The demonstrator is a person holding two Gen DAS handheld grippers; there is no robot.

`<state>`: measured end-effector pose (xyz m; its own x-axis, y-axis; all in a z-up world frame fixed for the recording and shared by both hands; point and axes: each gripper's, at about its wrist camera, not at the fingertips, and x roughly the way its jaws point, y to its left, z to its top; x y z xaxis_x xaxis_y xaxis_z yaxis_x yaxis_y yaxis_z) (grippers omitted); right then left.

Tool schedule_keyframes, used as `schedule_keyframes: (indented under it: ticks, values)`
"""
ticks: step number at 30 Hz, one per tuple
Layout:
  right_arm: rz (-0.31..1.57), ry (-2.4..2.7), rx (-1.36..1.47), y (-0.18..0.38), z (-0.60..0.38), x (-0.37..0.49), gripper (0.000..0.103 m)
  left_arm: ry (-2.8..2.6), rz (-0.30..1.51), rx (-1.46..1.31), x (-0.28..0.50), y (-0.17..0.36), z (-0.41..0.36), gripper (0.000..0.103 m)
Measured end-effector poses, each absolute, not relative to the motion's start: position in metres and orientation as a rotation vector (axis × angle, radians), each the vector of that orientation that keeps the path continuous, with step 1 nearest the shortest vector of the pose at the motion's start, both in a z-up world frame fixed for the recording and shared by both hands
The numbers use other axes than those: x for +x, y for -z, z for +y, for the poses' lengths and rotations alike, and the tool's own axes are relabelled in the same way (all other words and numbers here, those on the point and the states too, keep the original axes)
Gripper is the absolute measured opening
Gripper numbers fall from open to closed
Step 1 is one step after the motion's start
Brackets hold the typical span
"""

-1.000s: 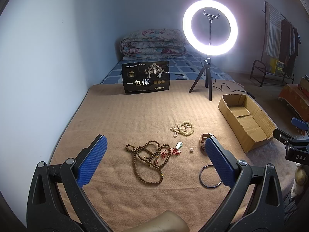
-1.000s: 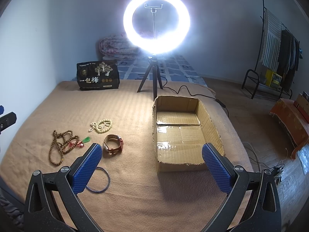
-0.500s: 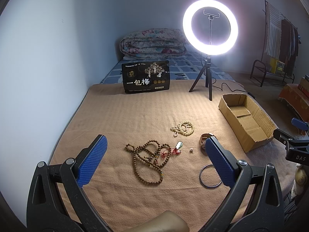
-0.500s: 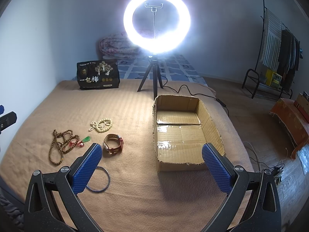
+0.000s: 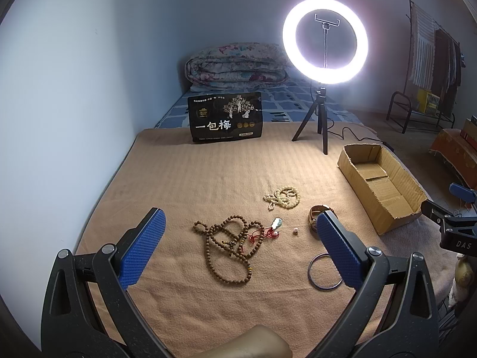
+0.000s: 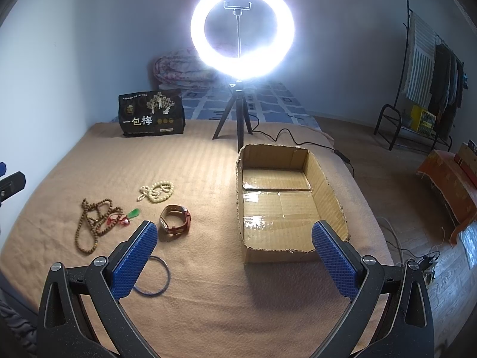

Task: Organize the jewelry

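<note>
Left gripper (image 5: 240, 223) and right gripper (image 6: 234, 235) are both hovering above the tan blanket (image 5: 184, 179), jaws spread wide, gripping nothing. Jewelry is lying loose on the blanket: brown bead necklace (image 5: 229, 246) on the left, cream bead strand (image 5: 281, 197) farther back, leather watch (image 6: 175, 223) and thin bangle (image 6: 156, 279) nearer. Cardboard box (image 6: 325, 191) is sitting empty to the right, near the ring light (image 6: 242, 31).

**Jewelry at left, box at right**

On the blanket (image 6: 208, 298), the long bead necklace (image 6: 92, 226) lies at frame left, the short bead string (image 6: 158, 191) above it, the watch (image 6: 175, 220) between them and the cardboard box (image 6: 328, 191); the bangle (image 6: 155, 277) lies lower.
</note>
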<state>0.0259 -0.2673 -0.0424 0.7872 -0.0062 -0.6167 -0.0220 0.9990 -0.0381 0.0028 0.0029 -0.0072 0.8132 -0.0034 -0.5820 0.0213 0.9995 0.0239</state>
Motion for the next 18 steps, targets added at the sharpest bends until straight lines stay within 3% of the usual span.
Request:
schedule_keyframes:
  ticks: [18]
  values:
    - [0.705, -0.022, -0.051, 0.049, -0.263, 0.045, 0.103, -0.020, 0.680, 0.009, 0.017, 0.023, 0.011, 0.103]
